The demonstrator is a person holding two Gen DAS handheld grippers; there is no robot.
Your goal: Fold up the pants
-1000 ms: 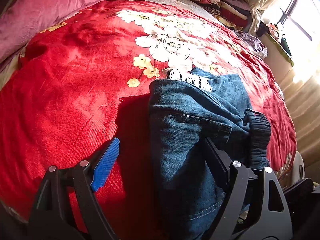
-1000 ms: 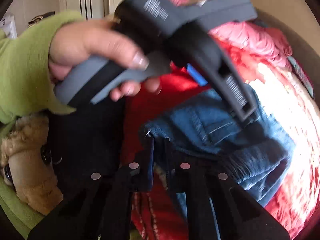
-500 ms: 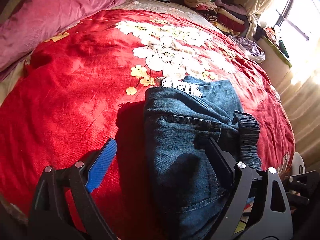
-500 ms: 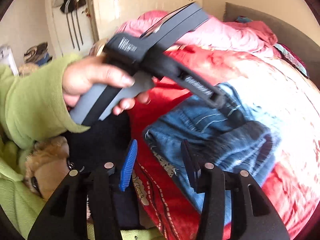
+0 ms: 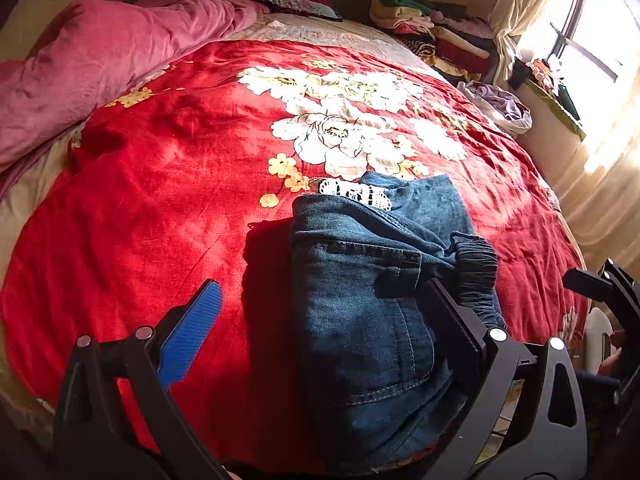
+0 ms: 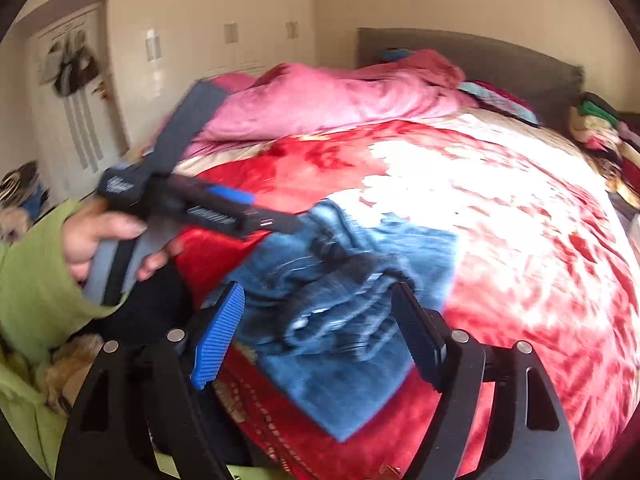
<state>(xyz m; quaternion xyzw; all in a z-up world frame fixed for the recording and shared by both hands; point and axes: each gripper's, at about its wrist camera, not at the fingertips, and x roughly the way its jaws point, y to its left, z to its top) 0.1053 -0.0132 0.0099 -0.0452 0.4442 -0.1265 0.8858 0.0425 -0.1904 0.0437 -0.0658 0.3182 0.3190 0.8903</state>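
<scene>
Blue denim pants [image 5: 372, 296] lie folded in a compact bundle near the front edge of a bed with a red floral blanket [image 5: 180, 184]. They have a dark elastic waistband [image 5: 476, 272] and a white lace patch [image 5: 356, 192]. My left gripper [image 5: 320, 316] is open and empty, its jaws straddling the bundle from above. My right gripper [image 6: 316, 332] is open and empty, just short of the pants [image 6: 344, 280]. The right wrist view also shows the left gripper [image 6: 200, 204] held in a hand with a green sleeve.
A pink quilt [image 5: 100, 60] is bunched at the back left of the bed. A stack of folded clothes [image 5: 432, 36] sits at the headboard near the window. Wardrobes [image 6: 208, 40] line the wall. The right gripper [image 5: 612, 292] shows at the right edge.
My right gripper opened, let go of the pants' edge and drew back. My left gripper stayed open and pulled back a little. The pants lie still.
</scene>
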